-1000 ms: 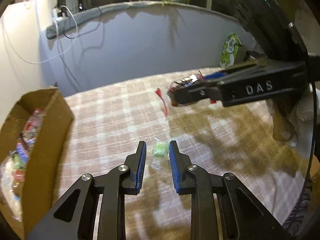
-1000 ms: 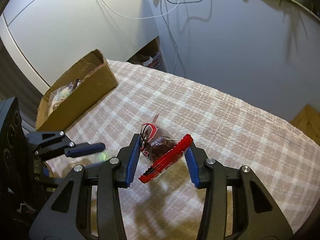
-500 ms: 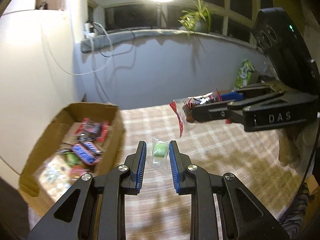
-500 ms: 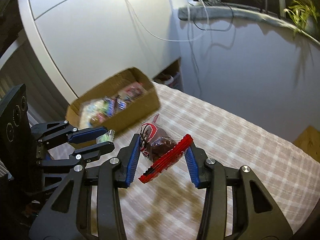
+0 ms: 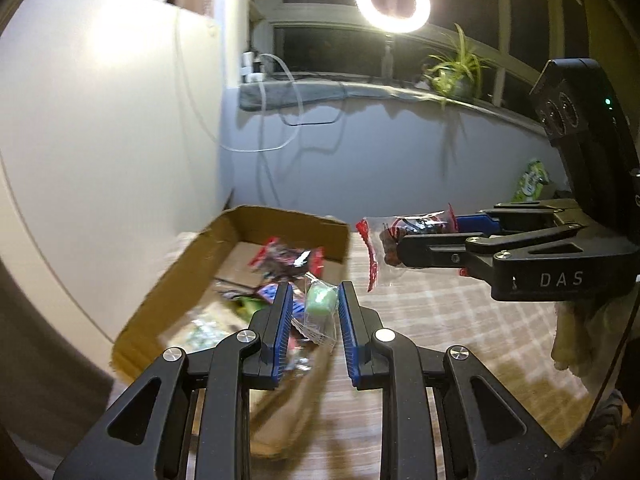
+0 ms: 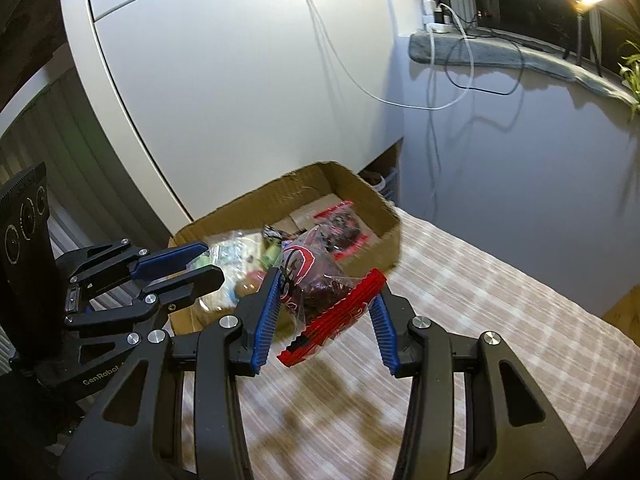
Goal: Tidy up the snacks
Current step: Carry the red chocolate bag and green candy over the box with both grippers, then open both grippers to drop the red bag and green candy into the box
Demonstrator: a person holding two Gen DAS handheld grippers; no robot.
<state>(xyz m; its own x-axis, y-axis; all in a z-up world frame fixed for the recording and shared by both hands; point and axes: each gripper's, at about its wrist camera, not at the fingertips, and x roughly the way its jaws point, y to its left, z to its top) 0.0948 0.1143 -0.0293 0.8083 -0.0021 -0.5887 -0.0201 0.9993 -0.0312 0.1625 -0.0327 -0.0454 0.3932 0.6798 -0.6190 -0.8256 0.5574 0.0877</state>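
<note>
Holding a snack in each claw, I have both of them up above the checked tablecloth [image 5: 460, 320], close to the cardboard box [image 5: 280, 220].

My left gripper [image 5: 312, 300] is clamped on a small green sweet in clear wrap [image 5: 320, 300]. The sweet sits high between the blue pads [image 5: 284, 320], near their tips, and the loose tail of its wrapper hangs down between the fingers. Through the left wrist camera the sweet lines up over the near right part of the box, above the snacks already lying in there; how high above them I cannot tell.

My right gripper [image 6: 324, 292] is closed on a clear packet with red edges and dark pieces inside [image 6: 320, 284]. The packet lies slantwise across the jaws: its bulging end presses the left pad, its crimped red seam rests against the right pad, and the lower corner droops below the fingertips. Seen from the left camera, that packet [image 5: 400, 236] juts out past the right claw's tips, just to the right of the box's far right corner and over the cloth.

From the right camera the box [image 6: 384, 208] stands straight ahead, beyond the packet, with the left gripper [image 6: 200, 260] reaching in at its near left side. Wrapped snacks [image 6: 340, 228] cover the box floor. The box sits at the cloth's edge beside a white cabinet [image 6: 240, 80].
</note>
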